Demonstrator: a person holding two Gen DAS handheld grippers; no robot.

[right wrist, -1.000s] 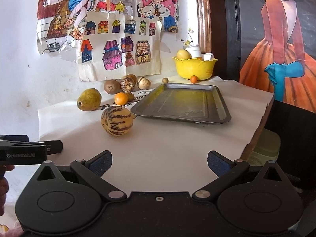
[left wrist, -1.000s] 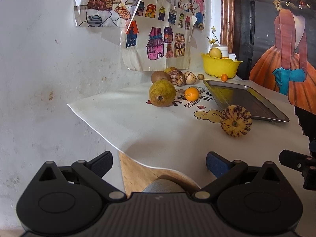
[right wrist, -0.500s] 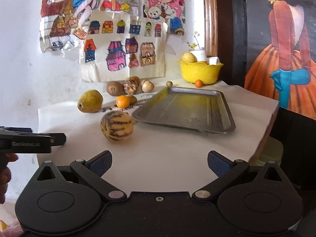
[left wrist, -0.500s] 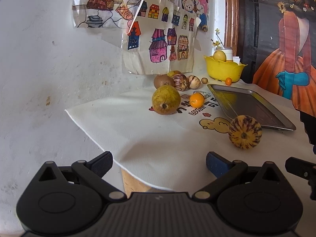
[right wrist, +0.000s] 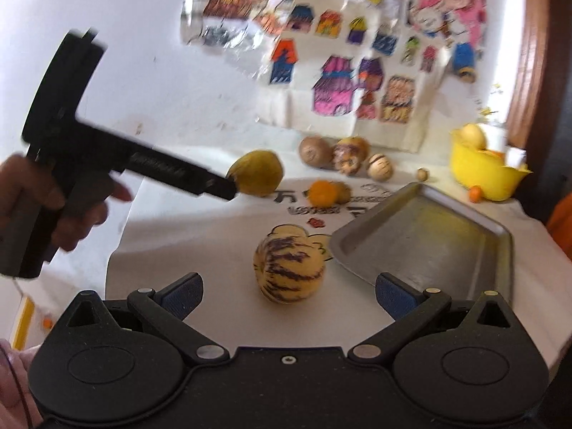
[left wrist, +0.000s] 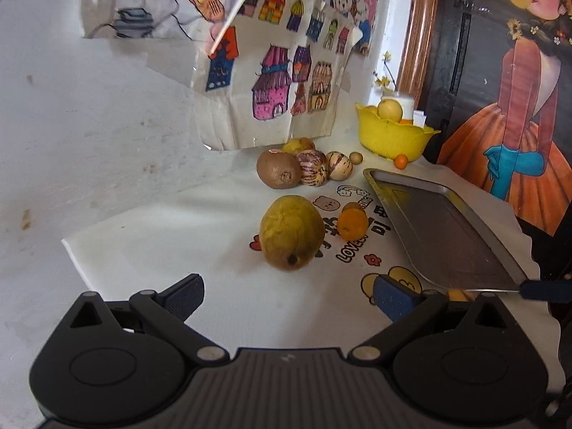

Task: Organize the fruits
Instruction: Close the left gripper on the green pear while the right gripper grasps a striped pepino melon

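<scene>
My left gripper (left wrist: 287, 295) is open and hovers over the white tablecloth, a short way in front of a yellow-green pear (left wrist: 291, 232). An orange (left wrist: 352, 223) lies just right of the pear. My right gripper (right wrist: 287, 295) is open too. A striped yellow melon (right wrist: 289, 268) sits on the cloth just ahead of its fingertips, centred on the gap and untouched. The grey metal tray (right wrist: 429, 236) lies to the right of the melon with nothing in it. In the right wrist view a hand (right wrist: 71, 207) holds the left gripper, whose tip is next to the pear (right wrist: 257, 173).
A kiwi (left wrist: 279, 169), two small striped fruits (left wrist: 312, 168) and a nut (left wrist: 355, 158) are grouped by the back wall. A yellow bowl (left wrist: 391, 139) holding fruit stands at the back right, a tiny orange (left wrist: 402, 161) before it. The table edge (left wrist: 82, 254) runs along the left.
Both grippers have moved forward over the table. The left one has closed in on the pear. The right one has come up to the striped melon. Both stay open.
</scene>
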